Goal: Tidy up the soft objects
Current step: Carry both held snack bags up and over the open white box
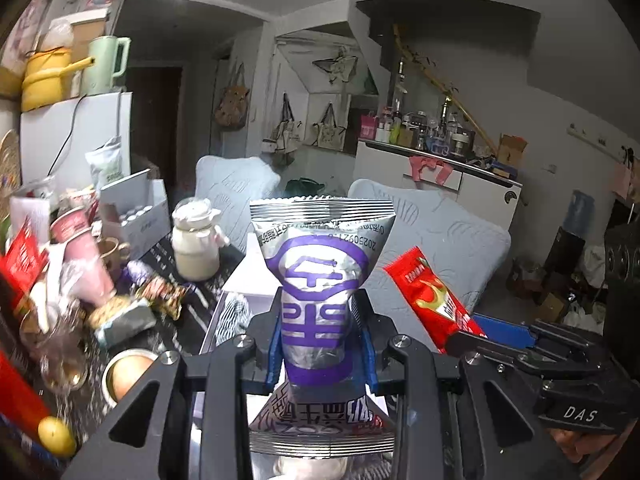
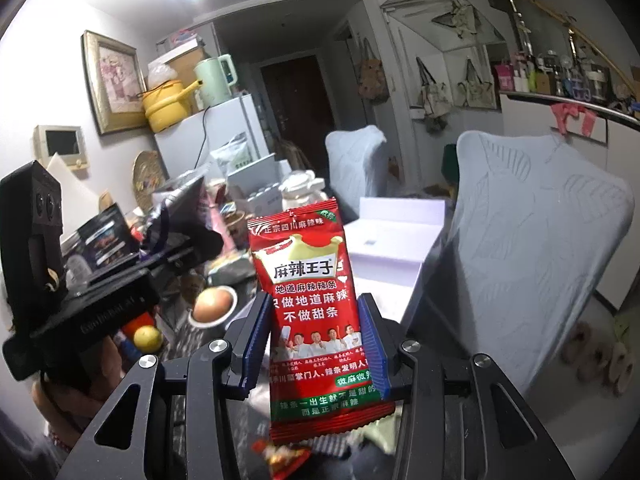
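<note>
A silver and purple snack packet (image 1: 316, 312) is clenched upright at its middle by the left tool (image 1: 320, 344); a red snack packet (image 2: 316, 320) is gripped upright by the right tool (image 2: 316, 344); both are held above a cluttered desk (image 1: 192, 308); a white box (image 2: 392, 236) lies beyond.

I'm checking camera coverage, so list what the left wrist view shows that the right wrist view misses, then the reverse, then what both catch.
Only the left wrist view shows the silver-and-purple packet face-on, pinched at its waist in the left gripper.

Only the right wrist view shows the framed picture on the wall and the slippers on the floor.

Both show the red snack packet in the right gripper, the yellow pot, green kettle, egg in a cup, lemon and white box.
</note>
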{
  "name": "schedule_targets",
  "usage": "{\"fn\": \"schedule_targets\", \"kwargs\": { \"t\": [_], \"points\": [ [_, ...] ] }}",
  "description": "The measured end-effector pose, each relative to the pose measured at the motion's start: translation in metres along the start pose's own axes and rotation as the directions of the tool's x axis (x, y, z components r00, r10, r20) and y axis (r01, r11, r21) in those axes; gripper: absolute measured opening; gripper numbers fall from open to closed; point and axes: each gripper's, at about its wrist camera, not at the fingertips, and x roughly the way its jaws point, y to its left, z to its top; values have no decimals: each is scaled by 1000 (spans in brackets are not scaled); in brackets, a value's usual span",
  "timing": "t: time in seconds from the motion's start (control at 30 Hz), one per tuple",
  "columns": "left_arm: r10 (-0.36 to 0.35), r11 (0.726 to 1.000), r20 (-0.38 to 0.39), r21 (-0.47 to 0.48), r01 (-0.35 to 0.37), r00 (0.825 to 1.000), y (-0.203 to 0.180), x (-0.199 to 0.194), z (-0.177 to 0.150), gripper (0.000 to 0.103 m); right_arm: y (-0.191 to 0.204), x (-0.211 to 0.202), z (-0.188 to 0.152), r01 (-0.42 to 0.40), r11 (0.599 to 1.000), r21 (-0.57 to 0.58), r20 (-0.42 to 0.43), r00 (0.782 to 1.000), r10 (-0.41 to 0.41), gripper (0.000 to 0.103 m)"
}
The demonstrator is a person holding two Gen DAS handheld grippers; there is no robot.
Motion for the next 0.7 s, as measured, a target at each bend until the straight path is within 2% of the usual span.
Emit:
{"fn": "schedule_targets", "kwargs": {
  "t": [0.17, 0.37, 0.7],
  "points": [
    [-13, 1000, 11, 3, 13, 1000, 3, 26, 13, 31, -10, 22, 22, -3, 1000, -7, 18, 1000, 3, 43],
    [8, 1000, -7, 13, -8, 1000, 13, 59, 23, 31, -22, 53, 41, -2, 1000, -9, 20, 1000, 2, 43],
    [35, 999, -151, -17, -38, 988, 40, 119, 8, 31, -42, 117, 40, -35, 999, 15, -59, 998, 36, 43]
  ]
}}
